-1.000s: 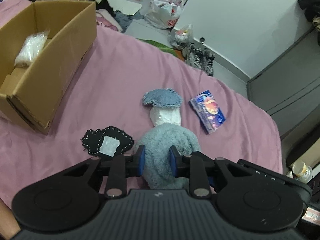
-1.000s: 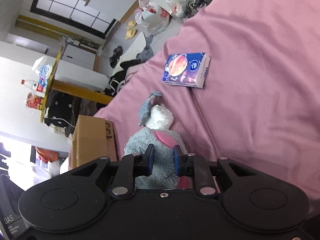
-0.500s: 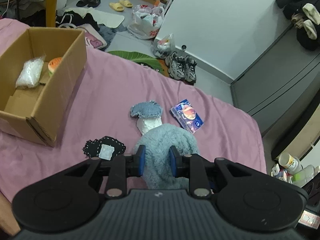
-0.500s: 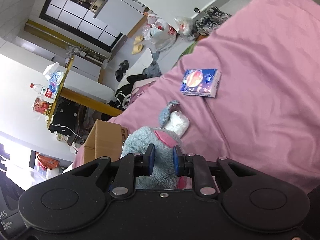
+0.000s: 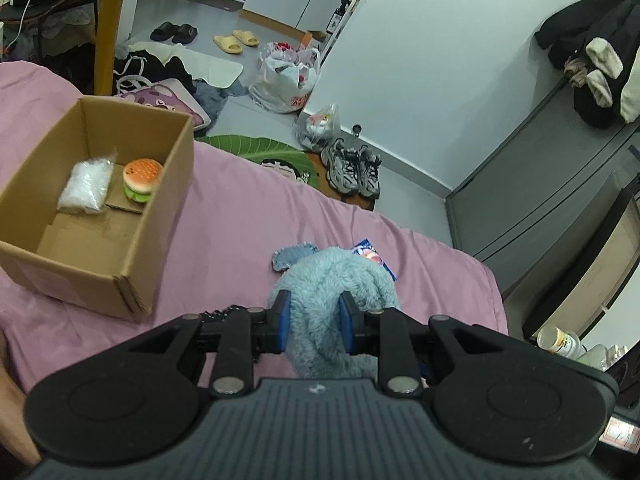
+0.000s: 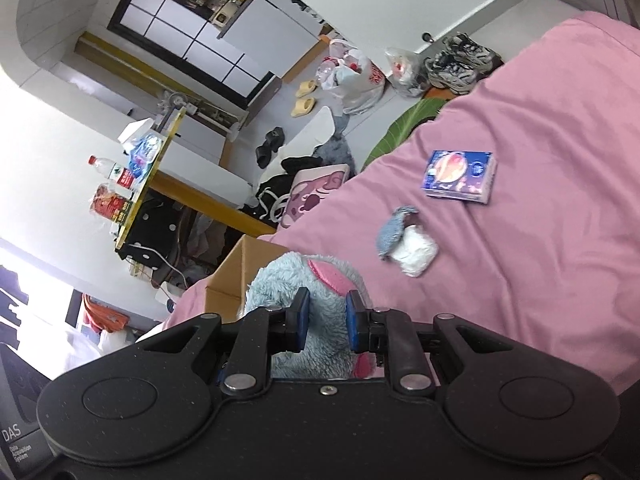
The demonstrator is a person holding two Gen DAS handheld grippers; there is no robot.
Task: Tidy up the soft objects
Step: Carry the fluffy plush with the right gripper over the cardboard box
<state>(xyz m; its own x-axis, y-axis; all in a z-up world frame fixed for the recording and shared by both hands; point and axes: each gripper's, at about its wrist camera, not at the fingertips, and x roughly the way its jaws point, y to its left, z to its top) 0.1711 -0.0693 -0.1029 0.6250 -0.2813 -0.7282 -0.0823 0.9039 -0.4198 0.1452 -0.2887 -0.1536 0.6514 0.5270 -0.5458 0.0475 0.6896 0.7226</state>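
Left wrist view shows a shaggy pale-blue plush toy (image 5: 336,280), its long fleecy pile bunched into a soft rounded lump, pinched between the blue pads of the left gripper (image 5: 313,322), which is clamped on it above the pink bedsheet (image 5: 248,216). From the right wrist view the same toy (image 6: 324,320) carries smooth pink felt patches, and the right gripper (image 6: 324,322) is likewise clenched on its fur. Just beyond the toy lie a frayed round blue denim patch (image 6: 394,230) touching a crumpled white padded packet (image 6: 416,254), and farther off a flat, glossy blue printed tissue pack (image 6: 460,176). To the left on the smooth, lightly creased sheet sits an open brown corrugated cardboard box (image 5: 132,240) with stiff, straight walls; inside it rest a clear plastic bag of white granules (image 5: 86,186) and, just beside it, a squishy orange-and-green toy hamburger (image 5: 142,180).
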